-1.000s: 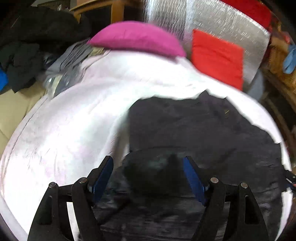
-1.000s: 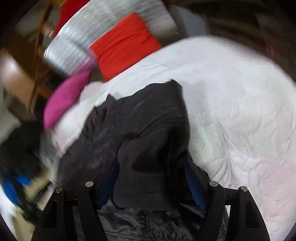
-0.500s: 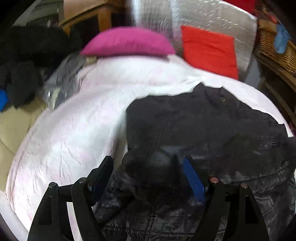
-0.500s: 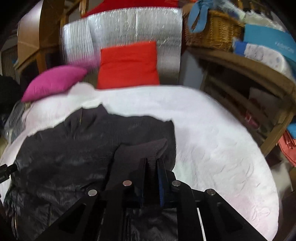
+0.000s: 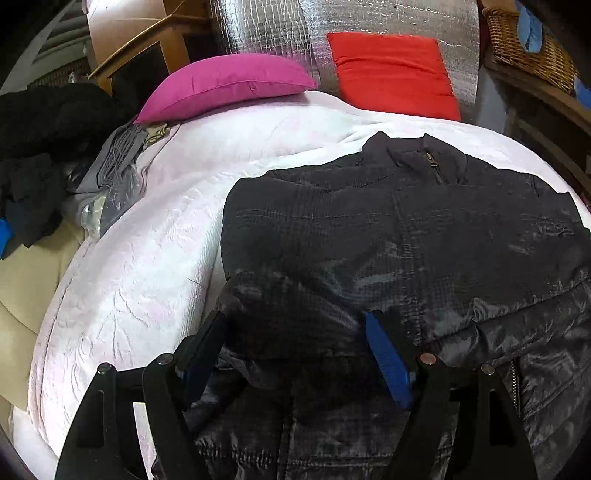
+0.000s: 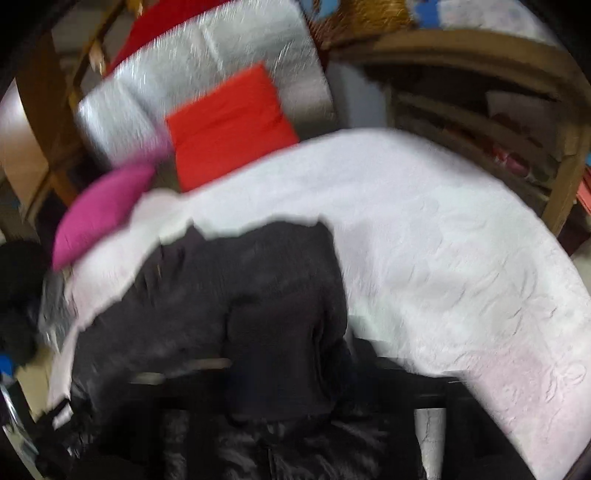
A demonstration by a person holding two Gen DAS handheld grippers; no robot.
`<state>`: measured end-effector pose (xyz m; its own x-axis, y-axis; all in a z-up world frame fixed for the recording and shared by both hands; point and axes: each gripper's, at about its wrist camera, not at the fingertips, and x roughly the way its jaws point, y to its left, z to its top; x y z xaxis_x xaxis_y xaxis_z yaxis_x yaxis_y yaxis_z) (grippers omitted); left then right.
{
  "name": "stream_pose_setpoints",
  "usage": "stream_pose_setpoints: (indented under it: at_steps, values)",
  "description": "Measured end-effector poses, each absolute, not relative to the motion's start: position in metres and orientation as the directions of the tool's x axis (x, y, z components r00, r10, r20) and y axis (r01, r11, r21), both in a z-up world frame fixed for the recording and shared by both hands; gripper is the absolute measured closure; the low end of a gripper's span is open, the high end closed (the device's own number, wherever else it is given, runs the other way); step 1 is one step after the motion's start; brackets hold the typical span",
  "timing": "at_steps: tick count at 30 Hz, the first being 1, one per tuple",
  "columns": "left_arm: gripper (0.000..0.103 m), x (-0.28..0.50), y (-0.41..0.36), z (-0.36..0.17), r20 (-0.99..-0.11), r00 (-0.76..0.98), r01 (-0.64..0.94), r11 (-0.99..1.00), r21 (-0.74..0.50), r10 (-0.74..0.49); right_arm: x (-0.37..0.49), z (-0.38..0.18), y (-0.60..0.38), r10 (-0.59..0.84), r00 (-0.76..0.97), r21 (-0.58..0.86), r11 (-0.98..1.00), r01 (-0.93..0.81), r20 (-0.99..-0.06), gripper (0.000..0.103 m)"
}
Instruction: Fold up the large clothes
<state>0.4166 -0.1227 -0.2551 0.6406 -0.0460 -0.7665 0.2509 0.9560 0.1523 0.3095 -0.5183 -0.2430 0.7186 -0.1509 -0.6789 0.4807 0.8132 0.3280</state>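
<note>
- We see a dark jacket [image 5: 406,229] lying spread on a white bedcover [image 5: 147,266], its collar and zip pull toward the head of the bed.
- The left tool [image 5: 295,343] points down at the near part of the jacket; a bunched fold of the dark cloth fills the wide gap between its two fingers, the blue pad [image 5: 388,358] of the right-hand finger lying against the cloth. We cannot tell whether the fingers clamp this fold or merely straddle it.
- In the right wrist view, which is blurred, the jacket [image 6: 236,295] lies on the bedcover [image 6: 461,277] with one sleeve folded across the body. The right tool [image 6: 295,398] shows only as dark smears at the bottom edge; its jaws have just been opening and now stand released, with jacket cloth lying between them.
- A pink cushion [image 5: 225,85] and a red cushion [image 5: 391,74] rest at the head of the bed, the red one against a silver quilted panel [image 5: 273,33].
- A heap of dark clothes [image 5: 40,147] lies beside the bed on the left.
</note>
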Motion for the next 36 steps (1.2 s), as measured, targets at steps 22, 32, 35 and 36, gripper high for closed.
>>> stream_pose_setpoints:
  at_steps: [22,32,35,36]
  values:
    - [0.024,0.416,-0.122,-0.257,-0.757,0.65,0.266,0.952,0.151,-0.062,0.359,-0.277,-0.447,-0.133,0.589,0.096,0.936,0.34,-0.797,0.035]
    - [0.024,0.417,-0.127,-0.259,-0.746,0.665,0.26,0.949,0.177,-0.043,0.357,-0.253,-0.455,-0.164,0.684,0.137,0.921,0.364,-0.711,0.035]
    - [0.024,0.417,-0.128,-0.26,-0.743,0.668,0.26,0.948,0.184,-0.039,0.366,-0.273,-0.469,-0.17,0.623,0.137,0.9,0.414,-0.764,0.035]
    - [0.024,0.418,-0.129,-0.26,-0.743,0.668,0.26,0.947,0.186,-0.038,0.368,-0.278,-0.473,-0.157,0.609,0.146,0.896,0.418,-0.778,0.035]
